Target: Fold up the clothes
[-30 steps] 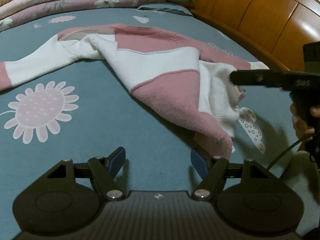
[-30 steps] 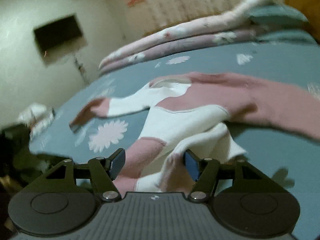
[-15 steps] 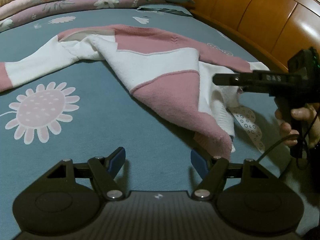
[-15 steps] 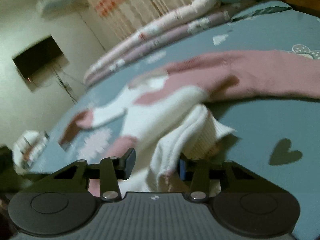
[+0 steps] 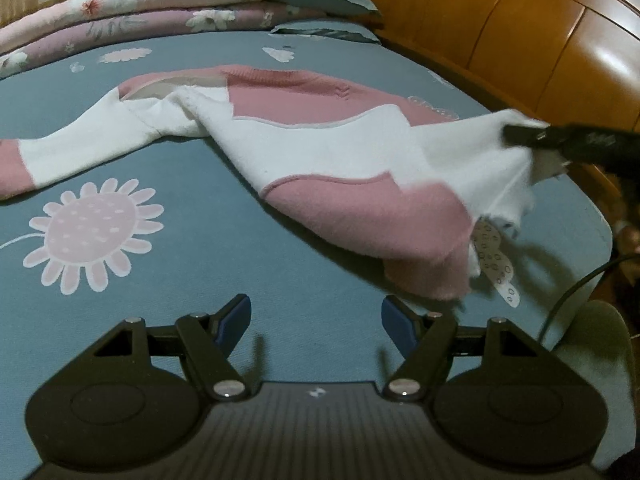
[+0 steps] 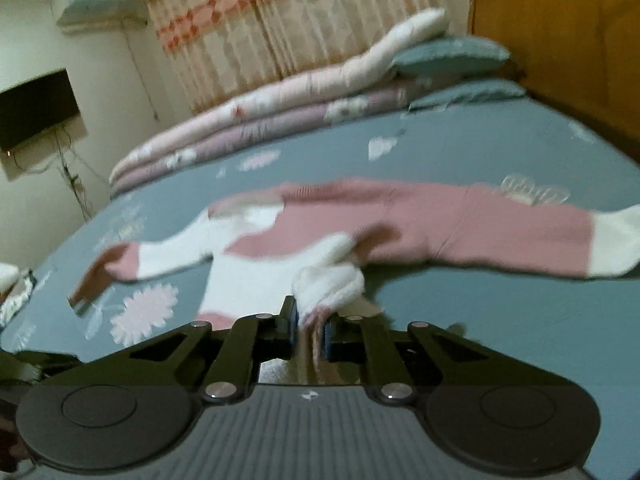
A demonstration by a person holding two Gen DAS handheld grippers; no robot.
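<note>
Right gripper (image 6: pixel 310 326) closing on bunched sweater (image 5: pixel 340 168) hem, lifting it off bed (image 5: pixel 200 248), left gripper (image 5: pixel 316 318) hovering open, holding nothing.

A blue flowered bed (image 5: pixel 208 264) carries a pink-and-white sweater (image 5: pixel 320 148) and folded quilts (image 5: pixel 132 20).

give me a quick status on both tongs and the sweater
Right tongs closing on the sweater's white hem, fabric bunched between them. Left tongs open, empty, over bare bedsheet. Nothing in the way.
</note>
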